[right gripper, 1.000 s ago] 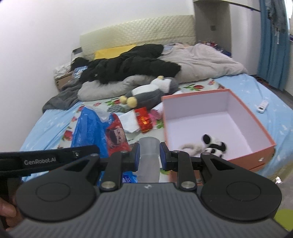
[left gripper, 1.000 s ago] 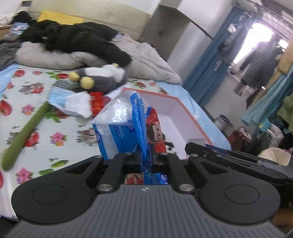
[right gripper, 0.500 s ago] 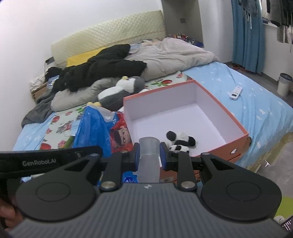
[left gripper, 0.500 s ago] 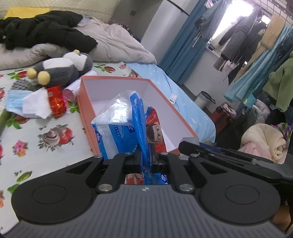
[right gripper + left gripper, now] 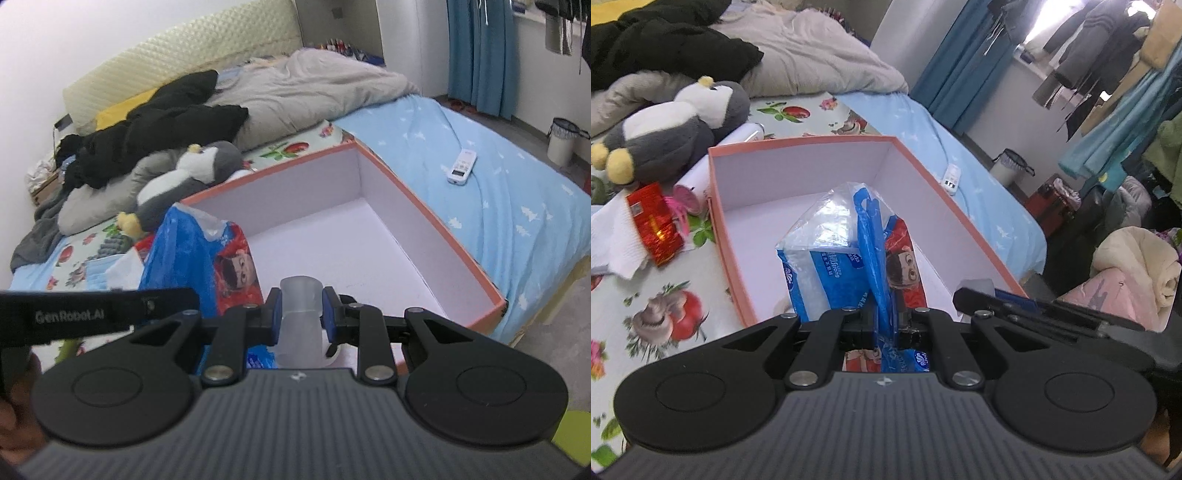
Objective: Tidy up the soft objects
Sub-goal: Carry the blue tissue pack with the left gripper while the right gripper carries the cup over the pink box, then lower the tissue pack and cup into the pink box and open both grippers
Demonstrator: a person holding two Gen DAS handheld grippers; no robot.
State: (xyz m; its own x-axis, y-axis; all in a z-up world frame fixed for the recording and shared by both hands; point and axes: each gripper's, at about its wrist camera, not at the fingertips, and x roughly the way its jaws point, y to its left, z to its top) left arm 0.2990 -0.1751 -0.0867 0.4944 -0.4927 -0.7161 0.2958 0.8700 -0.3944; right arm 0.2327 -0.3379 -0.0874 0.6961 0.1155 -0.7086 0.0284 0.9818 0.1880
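Note:
My left gripper [image 5: 882,321] is shut on the blue plastic handle of a tissue pack [image 5: 834,266], a blue, clear and red bag with a cartoon face, held over the near part of the orange box [image 5: 798,142] with its white inside. The pack also shows in the right wrist view [image 5: 199,258] at the box's left side. My right gripper [image 5: 300,317] is shut on a translucent plastic cup [image 5: 299,295] above the box's near edge [image 5: 461,258]. A grey and white penguin plush [image 5: 668,129] lies on the bed beyond the box.
A red packet [image 5: 653,221] on white tissue and a pink round thing [image 5: 685,194] lie left of the box. Black clothes [image 5: 155,129] and a grey duvet [image 5: 306,88] are piled at the bed's head. A white remote [image 5: 461,166] lies on the blue sheet.
Both grippers have moved right and forward over the box, carrying the tissue pack and the cup. The box now fills the middle of both views. The small black-and-white plush in the box is hidden now.

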